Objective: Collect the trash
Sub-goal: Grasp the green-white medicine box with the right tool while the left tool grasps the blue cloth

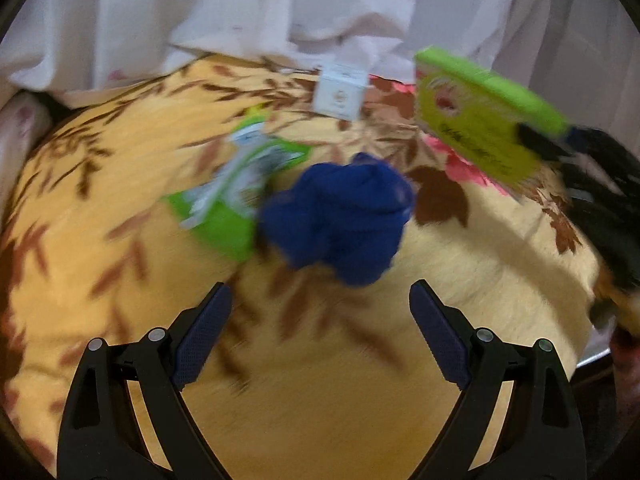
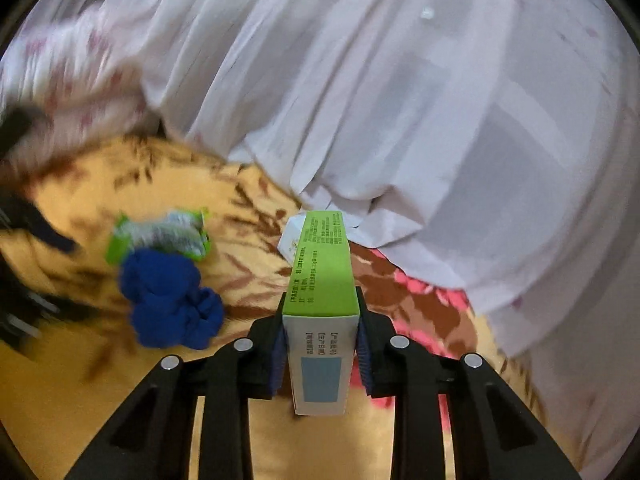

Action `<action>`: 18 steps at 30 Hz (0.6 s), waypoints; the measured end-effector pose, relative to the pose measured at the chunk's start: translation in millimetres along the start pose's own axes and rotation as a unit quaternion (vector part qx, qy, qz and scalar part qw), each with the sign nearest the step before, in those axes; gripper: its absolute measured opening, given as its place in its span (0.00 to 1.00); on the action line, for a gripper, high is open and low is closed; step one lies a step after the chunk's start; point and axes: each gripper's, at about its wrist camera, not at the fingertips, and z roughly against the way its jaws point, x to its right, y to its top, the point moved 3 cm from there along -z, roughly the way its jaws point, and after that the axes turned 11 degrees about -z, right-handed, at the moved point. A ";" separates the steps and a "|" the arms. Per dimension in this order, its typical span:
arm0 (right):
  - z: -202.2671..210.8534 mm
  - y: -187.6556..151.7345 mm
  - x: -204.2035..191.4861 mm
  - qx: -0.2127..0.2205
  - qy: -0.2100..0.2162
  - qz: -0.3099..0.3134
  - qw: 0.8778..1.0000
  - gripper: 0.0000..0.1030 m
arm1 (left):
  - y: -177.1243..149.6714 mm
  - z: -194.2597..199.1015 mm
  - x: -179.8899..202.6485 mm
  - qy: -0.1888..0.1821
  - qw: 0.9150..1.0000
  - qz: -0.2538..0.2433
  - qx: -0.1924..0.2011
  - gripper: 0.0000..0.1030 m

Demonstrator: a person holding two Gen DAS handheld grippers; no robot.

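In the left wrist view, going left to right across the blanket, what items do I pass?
Green wrapper → blue cloth ball → green box held off the blanket by the right tool.

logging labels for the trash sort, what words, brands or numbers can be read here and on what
Green box in the right claw: lines of small black print on its top and white end, too small to read.
Same green box, left wrist view: dark lettering on the face, blurred.
White box: a small round mark, unreadable.
Green wrapper: print too blurred to read.
Blue cloth: no text.
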 end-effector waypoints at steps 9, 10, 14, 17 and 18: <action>77.5 -13.4 15.0 -0.010 0.038 -0.106 0.994 0.28 | 45.6 -64.6 17.3 0.062 0.998 0.009 -0.029 0.70; 80.8 -16.5 14.4 -0.013 0.042 -0.113 0.993 0.28 | 46.7 -66.5 15.4 0.071 0.997 0.011 -0.031 0.63; 96.4 -24.4 12.9 -0.018 0.055 -0.143 0.988 0.28 | 44.8 -58.6 12.2 0.078 0.997 0.009 -0.022 0.46; 109.5 -28.0 9.1 -0.016 0.062 -0.155 0.986 0.28 | 35.8 -39.6 15.6 0.068 0.998 -0.002 -0.013 0.42; 113.2 -28.5 7.2 -0.015 0.063 -0.158 0.985 0.28 | 34.2 -35.3 16.9 0.066 0.998 -0.006 -0.012 0.42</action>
